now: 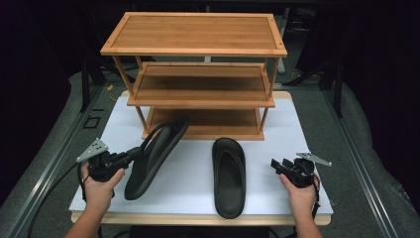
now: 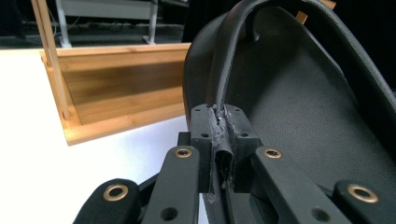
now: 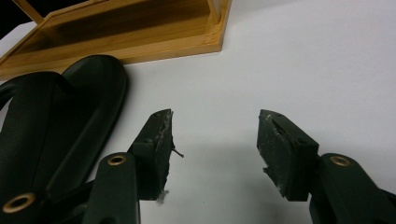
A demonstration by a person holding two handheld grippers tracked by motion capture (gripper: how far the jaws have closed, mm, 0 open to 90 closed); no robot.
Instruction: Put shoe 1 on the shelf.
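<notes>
Standing at the back of the white table (image 1: pixel 302 129) is the wooden rack (image 1: pixel 198 74). The left slipper (image 1: pixel 156 153) leans, toe on the bottom shelf, strap pinched by the left gripper (image 1: pixel 130 154). The right gripper (image 1: pixel 278 165) is open, empty.

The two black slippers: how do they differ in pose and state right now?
The left slipper is tipped up on its edge with its toe toward the rack's bottom shelf; the right slipper lies flat on the white board, sole down. The left gripper is shut on the left slipper's strap; the right slipper is untouched, with the right gripper open beside it. Both are black and look like one matching pair.
</notes>
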